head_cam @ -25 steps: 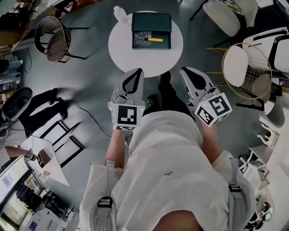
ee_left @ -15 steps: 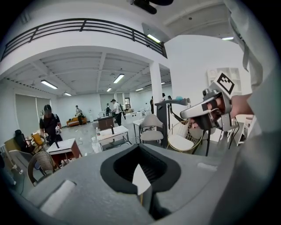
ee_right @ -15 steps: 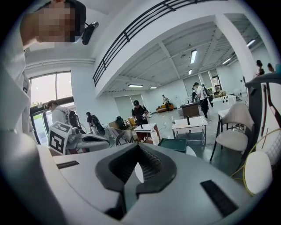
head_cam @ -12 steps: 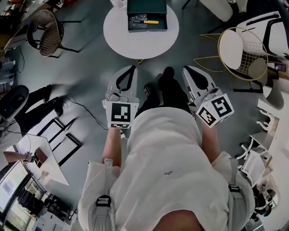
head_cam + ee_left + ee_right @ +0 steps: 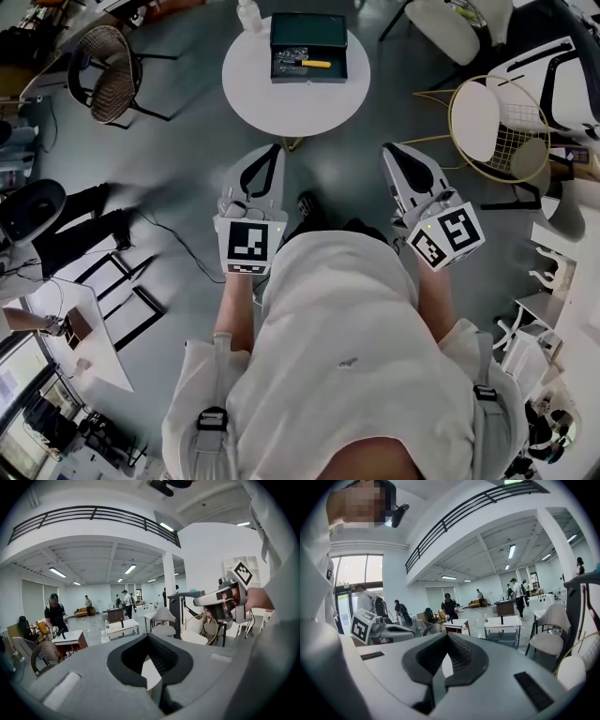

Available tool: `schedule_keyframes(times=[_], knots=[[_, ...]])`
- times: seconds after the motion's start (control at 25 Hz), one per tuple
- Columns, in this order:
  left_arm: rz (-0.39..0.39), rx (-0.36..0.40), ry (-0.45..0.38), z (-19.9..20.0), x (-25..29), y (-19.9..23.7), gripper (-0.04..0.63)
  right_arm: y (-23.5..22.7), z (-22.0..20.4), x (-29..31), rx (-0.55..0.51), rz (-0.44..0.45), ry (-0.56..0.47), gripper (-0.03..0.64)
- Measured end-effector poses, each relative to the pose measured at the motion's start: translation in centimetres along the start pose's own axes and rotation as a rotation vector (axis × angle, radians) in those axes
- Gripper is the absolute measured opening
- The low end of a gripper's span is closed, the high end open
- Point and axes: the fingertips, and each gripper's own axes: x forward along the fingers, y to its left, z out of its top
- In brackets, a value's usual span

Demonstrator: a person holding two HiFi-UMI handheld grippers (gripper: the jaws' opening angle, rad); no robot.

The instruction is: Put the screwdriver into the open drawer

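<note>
The screwdriver (image 5: 317,64), yellow-handled, lies inside the open dark green drawer (image 5: 308,26) on a round white table (image 5: 281,103) at the top of the head view. Both grippers hang in the air over the floor, short of the table and apart from it. My left gripper (image 5: 275,150) is shut with nothing in it, and its jaws meet at the tip (image 5: 149,637). My right gripper (image 5: 389,150) is shut and empty too (image 5: 449,637). Each gripper view looks out level across the hall, so neither shows the drawer.
A clear bottle (image 5: 248,14) stands at the table's far left edge. A dark wire chair (image 5: 103,61) is left of the table, a gold wire chair (image 5: 497,127) right of it. A black cable (image 5: 178,239) runs over the floor. People and desks fill the hall (image 5: 117,620).
The table with the drawer has shifted up and away in the head view, and my feet have moved back under me. Both grippers stay shut in front of my body.
</note>
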Motion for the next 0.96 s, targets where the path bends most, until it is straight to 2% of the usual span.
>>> schedule_keyframes(times=[0.24,0.96], knots=[[-0.035,-0.100,-0.033,0.7,-0.5,-1.0,0.011,0.2,0.6,-0.9,0.001,0.008,-0.026,0.006],[-0.059,-0.095,-0.039,1.3,-0.4,-1.9,0.011,0.6,0.0,-1.5,0.011,0.013,-0.018,0.006]])
